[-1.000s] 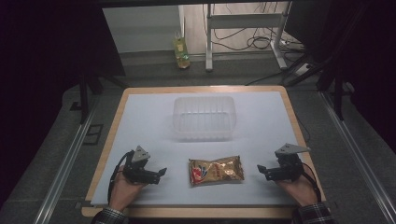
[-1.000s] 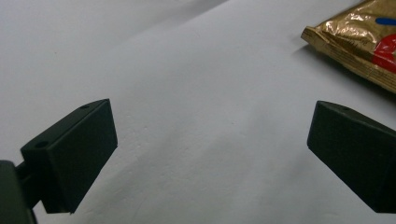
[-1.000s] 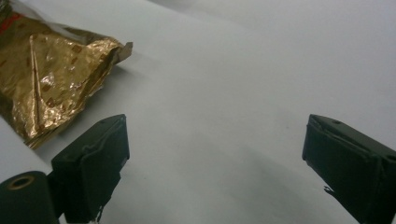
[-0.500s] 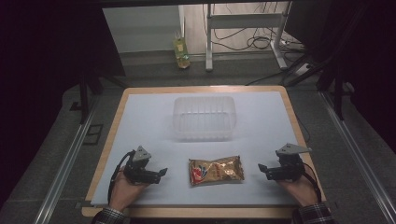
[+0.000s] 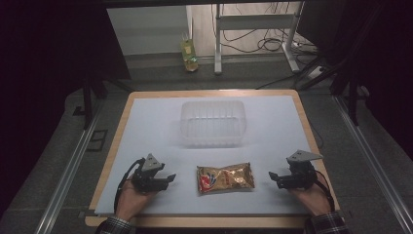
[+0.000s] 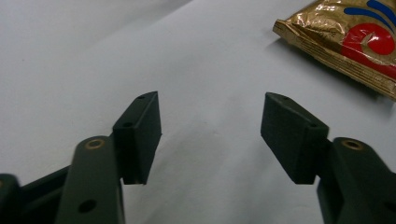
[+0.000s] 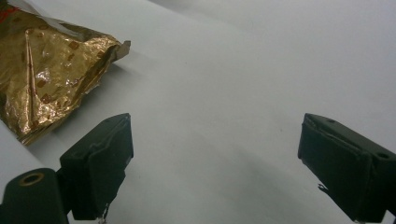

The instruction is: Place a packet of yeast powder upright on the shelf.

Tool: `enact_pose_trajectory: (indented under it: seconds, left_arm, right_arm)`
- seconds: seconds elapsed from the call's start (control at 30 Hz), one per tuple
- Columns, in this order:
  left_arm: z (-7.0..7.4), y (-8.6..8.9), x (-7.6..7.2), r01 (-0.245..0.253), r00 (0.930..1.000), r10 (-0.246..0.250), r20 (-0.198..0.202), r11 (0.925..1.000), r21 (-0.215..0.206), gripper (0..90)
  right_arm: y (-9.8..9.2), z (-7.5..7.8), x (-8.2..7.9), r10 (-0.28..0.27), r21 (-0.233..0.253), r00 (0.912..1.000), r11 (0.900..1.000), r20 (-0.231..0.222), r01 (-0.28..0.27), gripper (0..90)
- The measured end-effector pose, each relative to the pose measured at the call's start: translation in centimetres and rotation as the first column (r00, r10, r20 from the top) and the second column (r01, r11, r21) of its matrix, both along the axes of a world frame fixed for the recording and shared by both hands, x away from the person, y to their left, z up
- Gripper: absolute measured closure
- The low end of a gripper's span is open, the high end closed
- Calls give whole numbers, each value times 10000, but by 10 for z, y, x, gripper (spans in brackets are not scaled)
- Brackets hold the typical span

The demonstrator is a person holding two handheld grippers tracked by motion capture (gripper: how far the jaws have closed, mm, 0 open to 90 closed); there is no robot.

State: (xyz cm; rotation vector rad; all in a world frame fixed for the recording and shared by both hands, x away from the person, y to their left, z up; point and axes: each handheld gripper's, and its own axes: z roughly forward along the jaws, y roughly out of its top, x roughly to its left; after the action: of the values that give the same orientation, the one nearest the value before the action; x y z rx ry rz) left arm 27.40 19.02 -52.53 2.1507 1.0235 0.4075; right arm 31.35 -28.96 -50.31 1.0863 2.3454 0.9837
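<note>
Between the left gripper and the right gripper, both with jaws spread and empty, a gold snack bag lies flat on the white table.

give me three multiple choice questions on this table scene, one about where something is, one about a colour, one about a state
1. Where does the snack packet lie?
A. inside the clear container
B. on the white table top between the two grippers
C. on the floor beyond the table

2. What is the packet's main colour?
A. gold
B. green
C. black

3. How do the jaws of the left gripper stand?
A. shut on the packet
B. shut on nothing
C. open, nothing between them

Answers:
1. B: in the high view the packet rests on the table, with the left gripper on one side and the right gripper on the other, nearer the person than the clear container.
2. A: its foil is gold with a red and blue mark.
3. C: the left gripper view shows bare table between the spread pads.
</note>
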Motion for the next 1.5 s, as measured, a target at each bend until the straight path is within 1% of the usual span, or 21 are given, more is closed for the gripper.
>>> enact_pose_trajectory:
  seconds: [0.07, 0.2, 0.27, 0.33, 0.43, 0.5, 0.53, 0.63, 0.77, 0.83, 0.9, 0.93, 0.97, 1.03, 1.13, 1.23, 1.4, 1.5]
  left_arm:
    - [0, -2, 0, 63, 10000, -63, 30, 10000, 14, 493]
    - [2, -5, 0, 262, 9996, -262, 47, 9996, -89, 626]
    - [2, -6, 0, 411, 9991, -412, -45, 9991, -143, 702]
    - [2, -7, 0, 623, 9976, -630, -281, 9978, -227, 792]
    - [3, -10, 0, 869, 9959, -875, -224, 9959, -245, 857]
    - [4, -13, -2, 1042, 9944, -1046, -112, 9940, -344, 861]
    - [5, -15, -2, 1073, 9942, -1074, -21, 9938, -280, 862]
    - [6, -22, -2, 1158, 9933, -1155, 82, 9924, -425, 871]
    - [7, -28, -1, 1310, 9914, -1306, 112, 9900, -518, 892]
    - [7, -34, -1, 1550, 9879, -1547, 93, 9864, -541, 893]
    - [8, -38, 0, 1725, 9850, -1727, 37, 9823, -728, 894]
    - [8, -38, 0, 1725, 9850, -1727, 37, 9823, -728, 895]
    - [8, -43, 0, 1878, 9822, -1879, 71, 9786, -840, 895]
    - [9, -47, 0, 2017, 9794, -2013, 131, 9757, -857, 894]
    - [8, -53, 1, 2125, 9771, -2114, 228, 9745, -716, 894]
    - [8, -59, 2, 2243, 9745, -2231, 232, 9708, -853, 894]
    - [8, -70, 3, 2509, 9679, -2486, 363, 9645, -830, 894]
    - [8, -74, 3, 2528, 9672, -2502, 430, 9646, -756, 893]
  right_arm:
    - [0, 0, 0, 10, -9, 10000, 10000, -11, -10, 110]
    - [0, 0, 0, 40, 24, 10000, 10000, -4, -40, 117]
    - [0, 1, 0, 47, 28, 10000, 10000, 0, -47, 120]
    - [1, 1, 0, 81, 24, 10000, 10000, 13, -81, 121]
    - [1, 1, 0, 114, 6, 9999, 9999, 61, -114, 124]
    - [1, 2, -1, 132, 20, 9999, 9999, 79, -133, 125]
    - [2, 2, -1, 120, 27, 9999, 9999, 68, -120, 125]
    - [2, 2, -1, 145, 8, 9999, 9999, 59, -145, 127]
    - [4, 2, -1, 187, 28, 9998, 9998, 11, -187, 132]
    - [4, 1, -1, 199, 8, 9998, 9998, 6, -199, 132]
    - [5, 1, -1, 237, 0, 9997, 9997, 11, -237, 132]
    - [5, 1, -1, 255, 20, 9997, 9997, 18, -255, 132]
    - [5, 1, -1, 271, 6, 9996, 9996, 24, -271, 132]
    - [6, 1, -1, 306, 18, 9995, 9995, -2, -306, 132]
    - [7, 1, -1, 345, -47, 9994, 9994, -11, -345, 132]
    - [7, 1, -1, 371, -21, 9993, 9993, -31, -371, 132]
    - [9, 0, -1, 456, -51, 9990, 9989, -40, -456, 133]
    - [11, 1, -2, 473, -46, 9989, 9989, -69, -473, 134]
